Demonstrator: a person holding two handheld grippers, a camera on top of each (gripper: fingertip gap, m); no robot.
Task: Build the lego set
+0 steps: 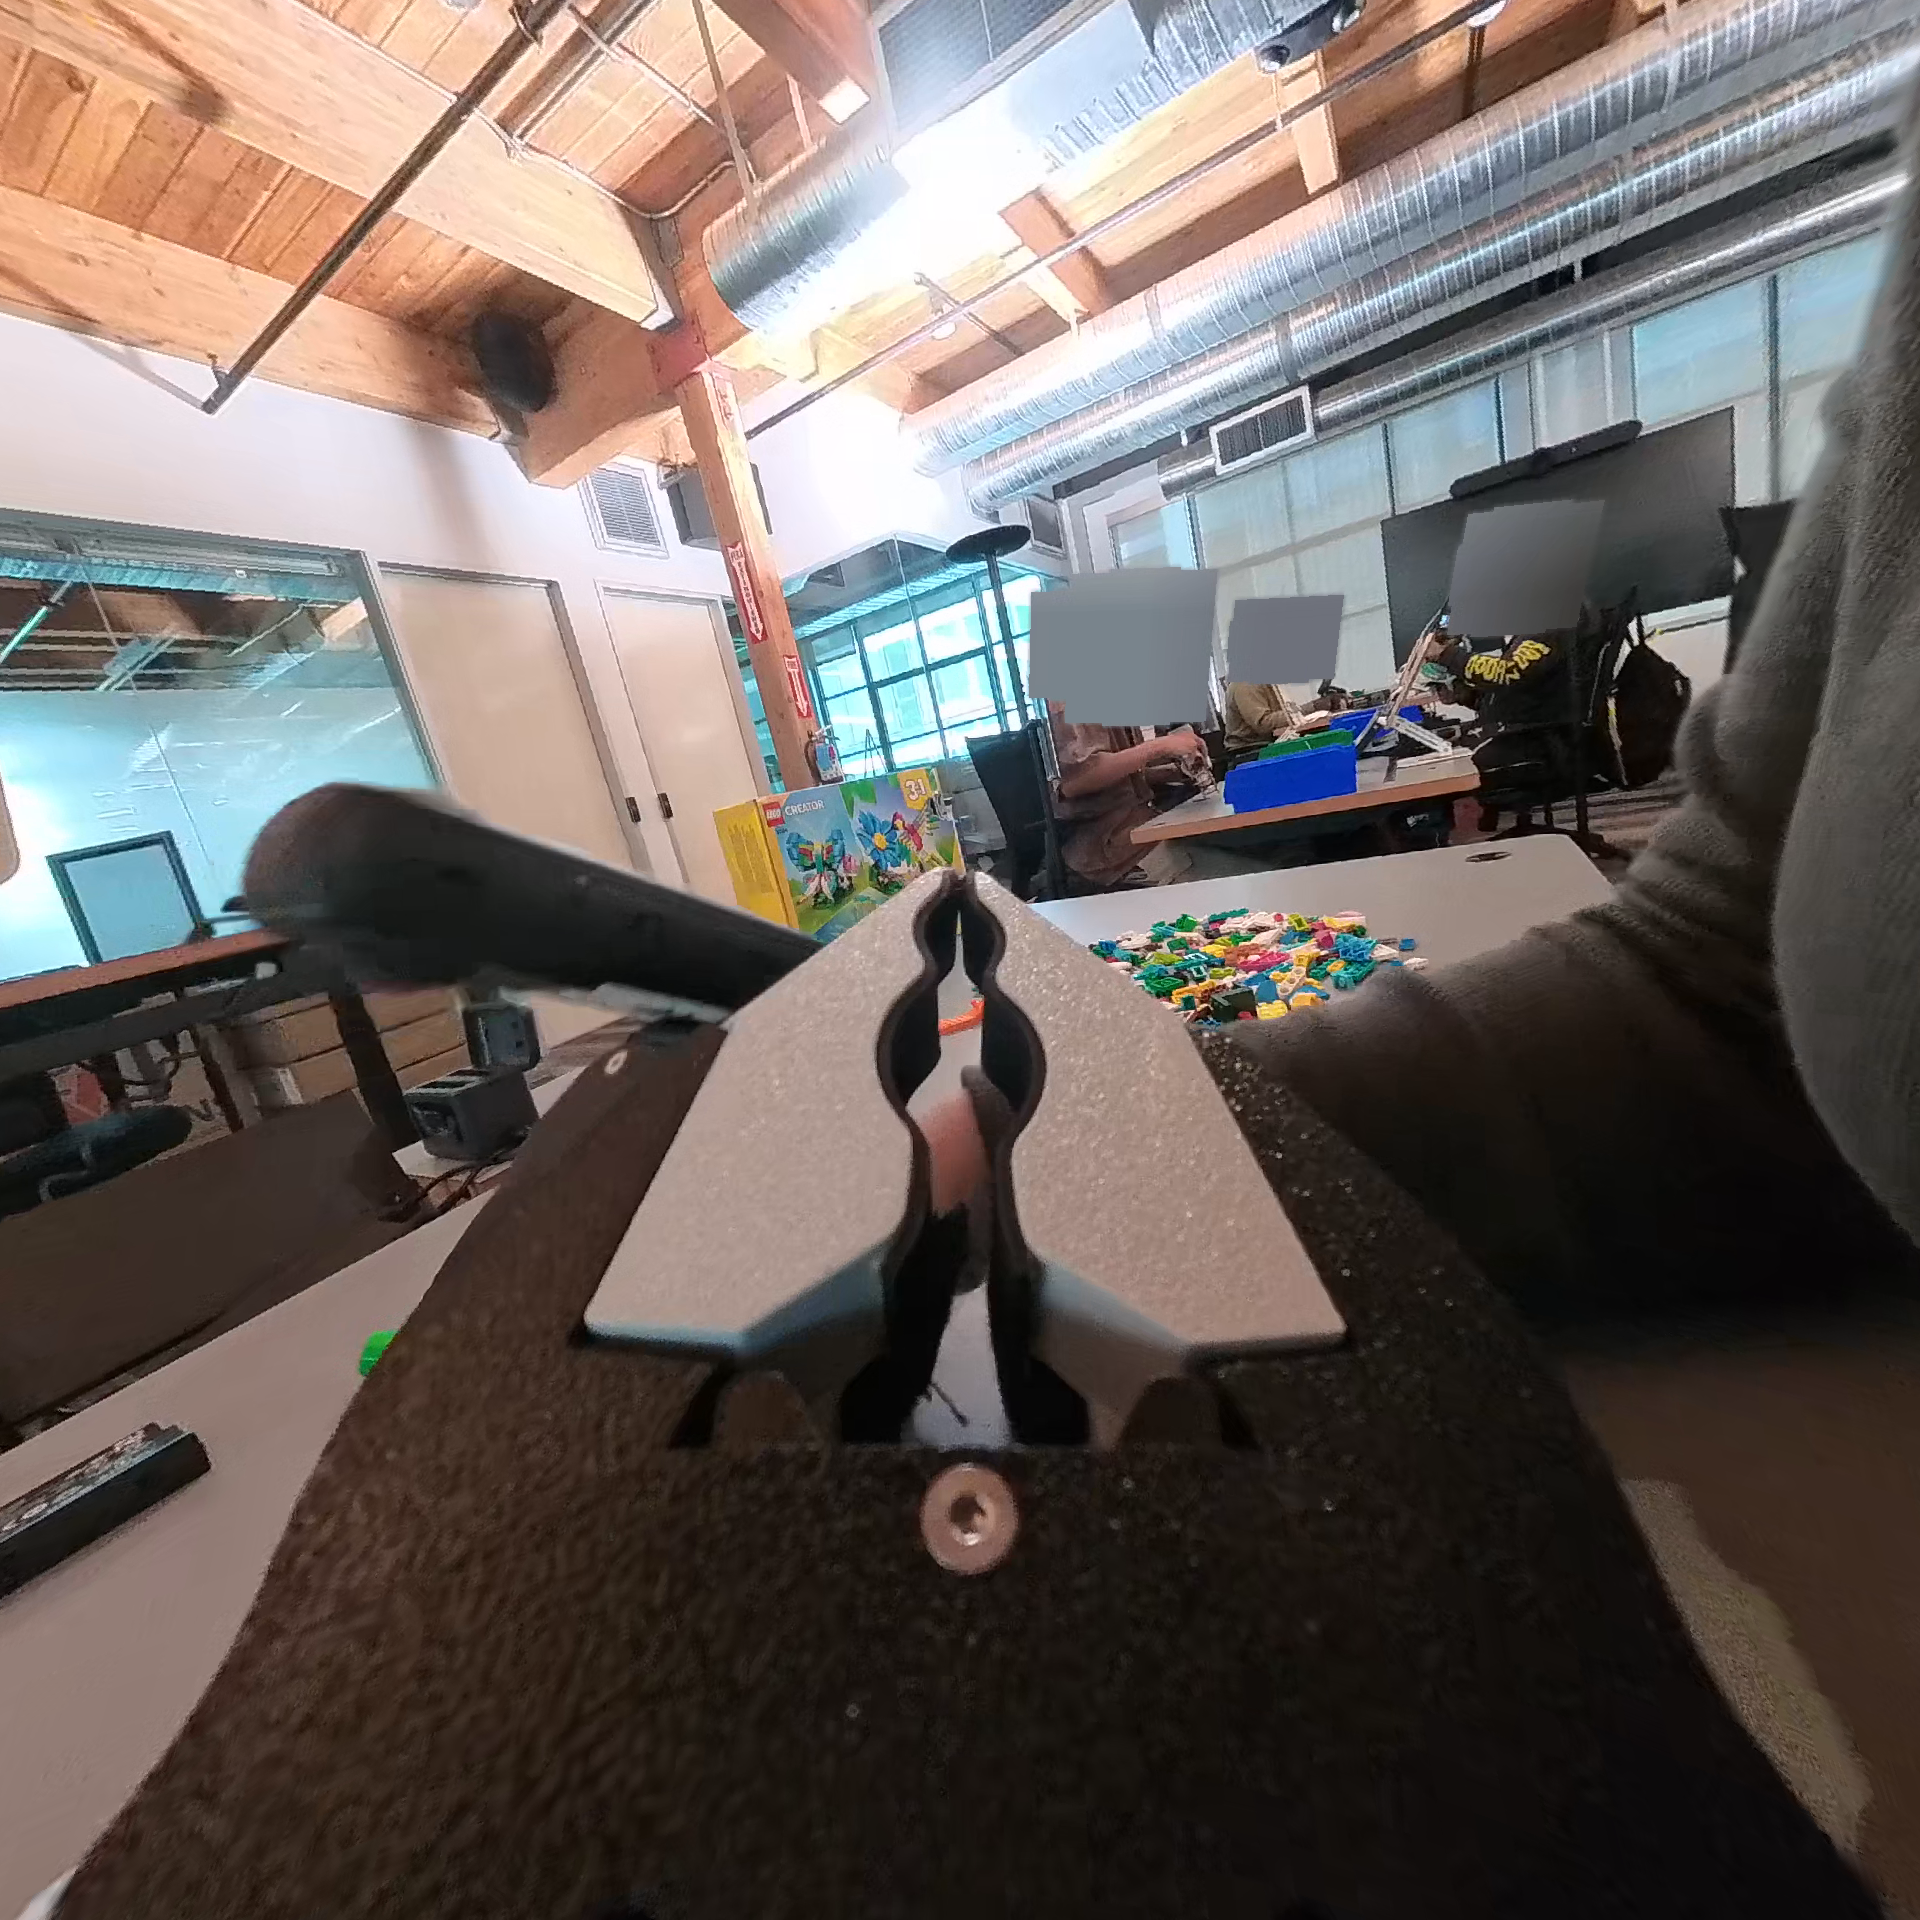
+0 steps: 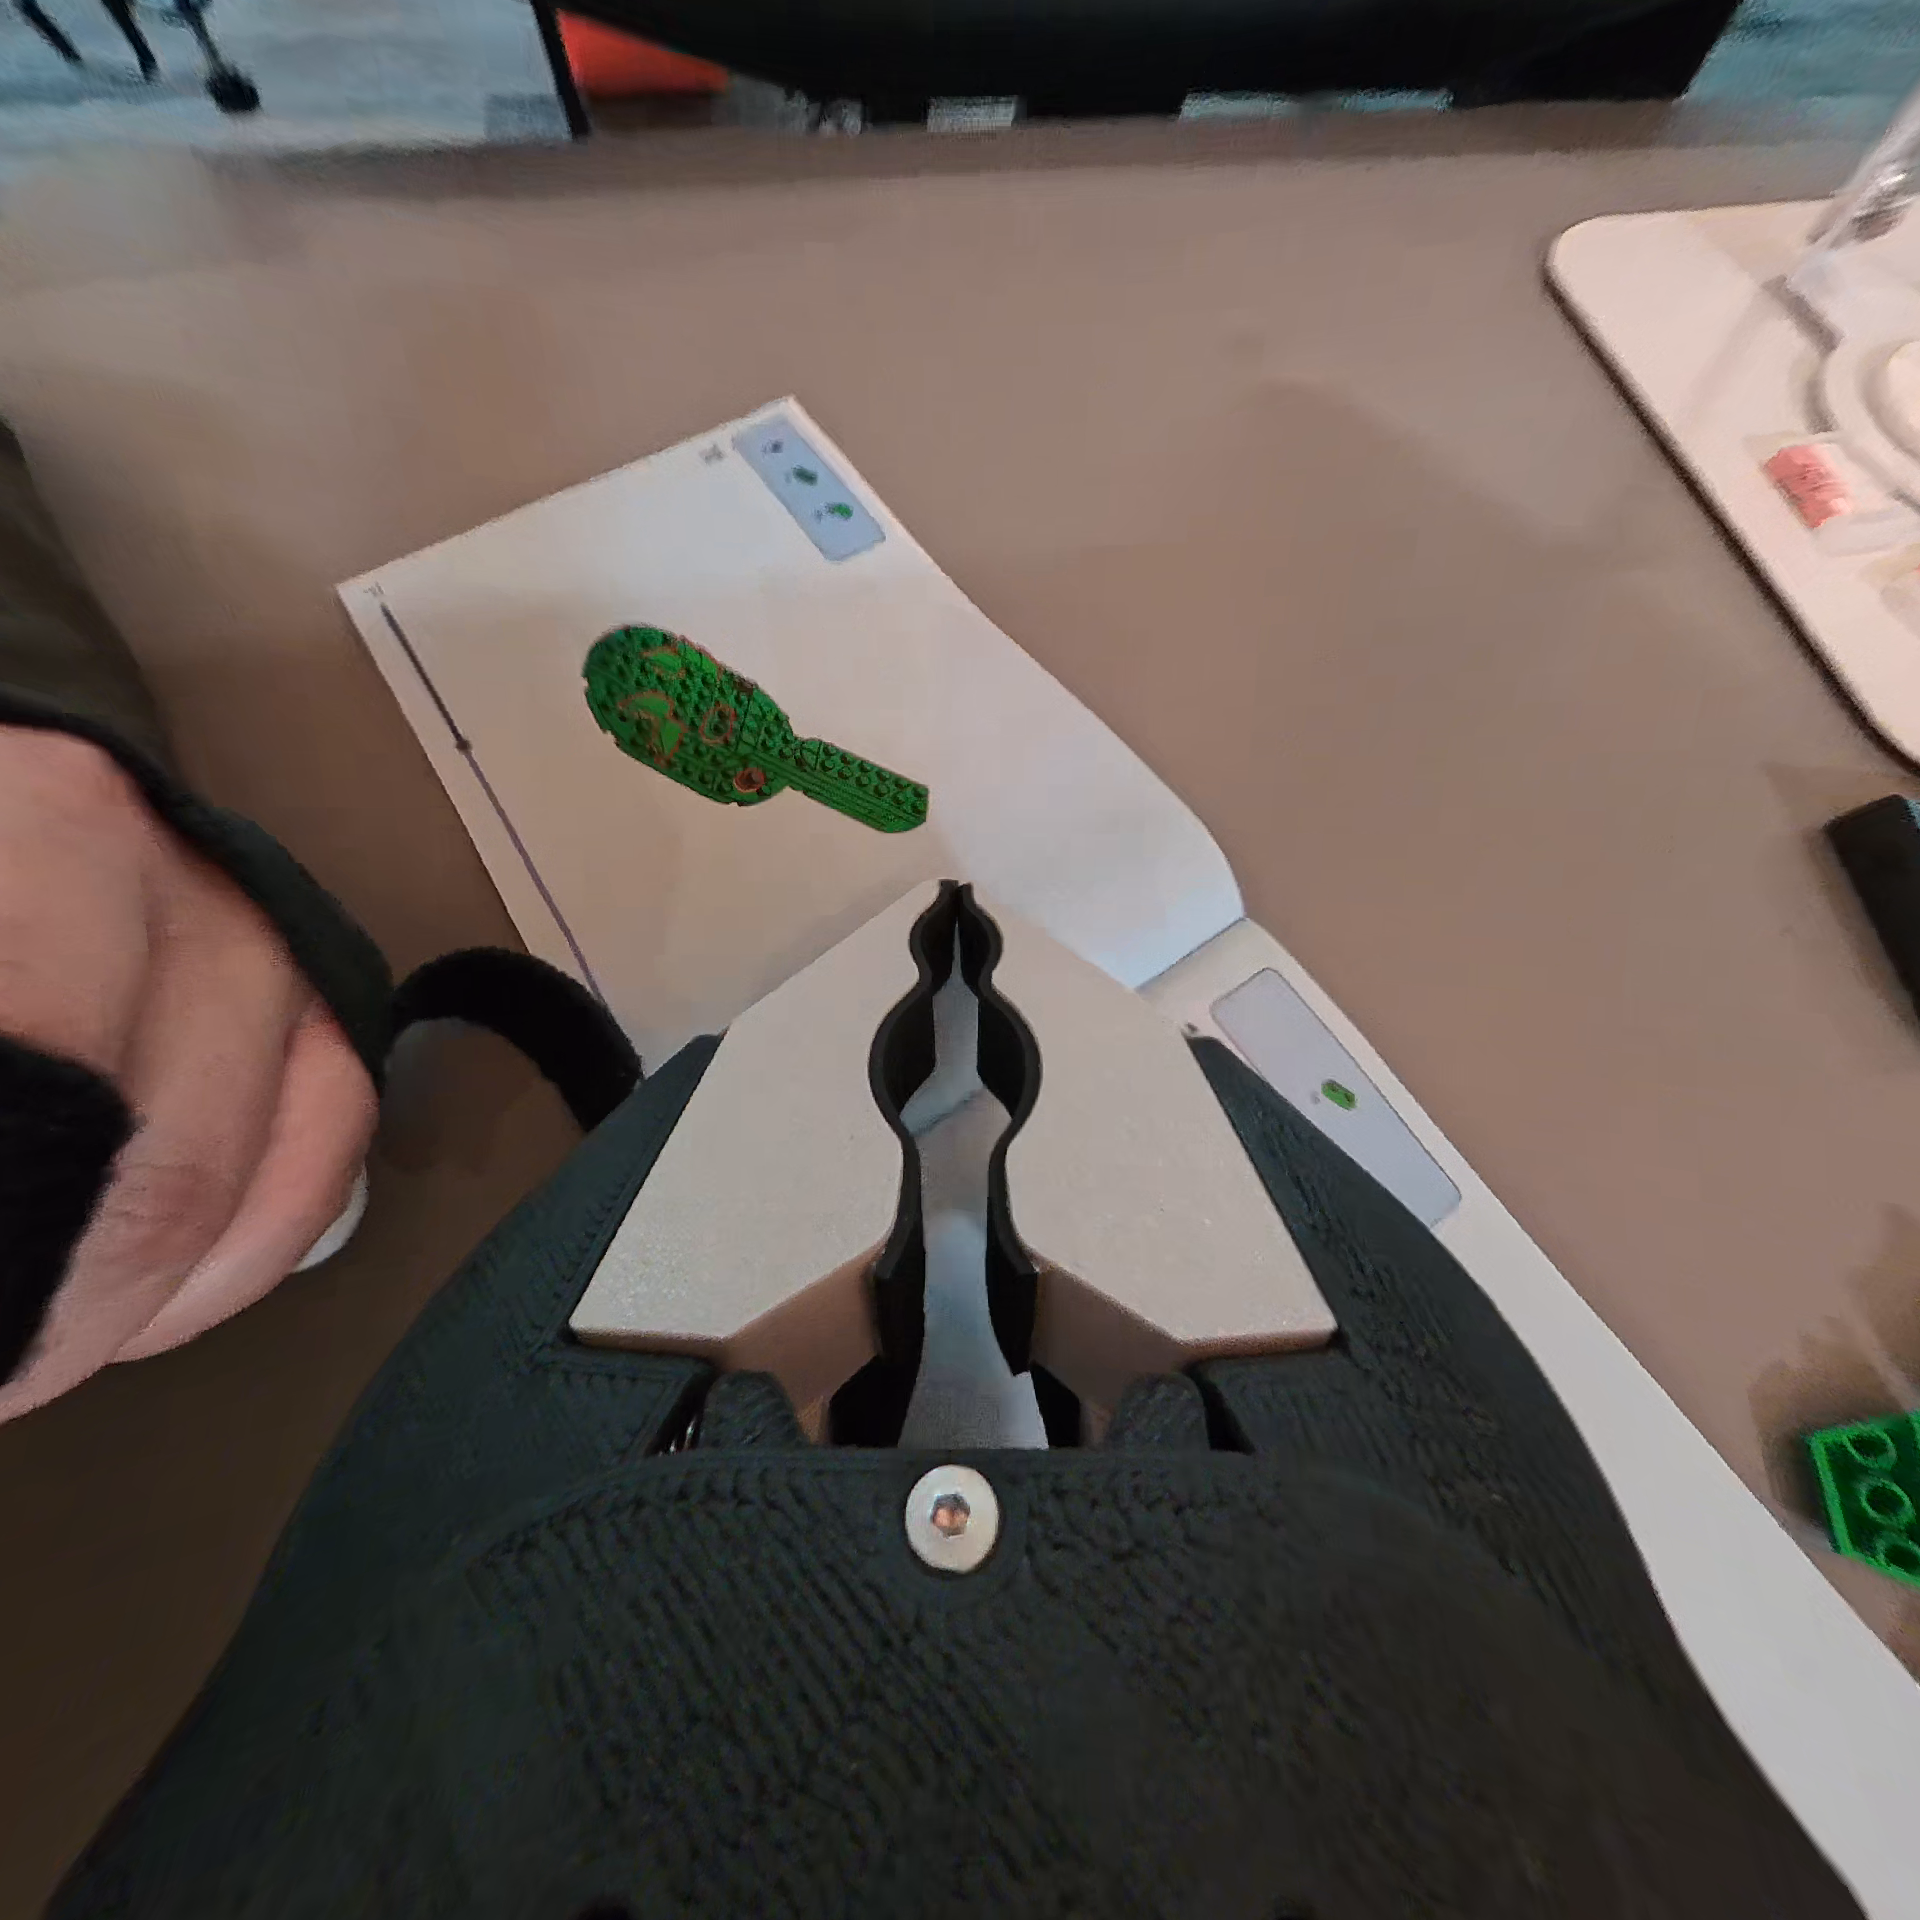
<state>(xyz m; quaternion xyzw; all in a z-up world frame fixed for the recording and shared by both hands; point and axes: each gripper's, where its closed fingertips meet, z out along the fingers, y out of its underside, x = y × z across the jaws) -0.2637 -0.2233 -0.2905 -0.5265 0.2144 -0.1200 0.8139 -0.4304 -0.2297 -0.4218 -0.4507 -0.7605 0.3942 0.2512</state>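
Right gripper closed, empty, over the instruction booklet; left gripper closed, empty. Next: fetch the green brick.

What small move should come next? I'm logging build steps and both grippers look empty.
Probably open the right gripper and shift it toward the green plate at the booklet's edge. Both grippers are shut on nothing, the left gripper is raised, and the page shows a green build.

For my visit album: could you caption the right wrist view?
Closed gripper poised over an open instruction booklet picturing a green build, a green brick nearby.
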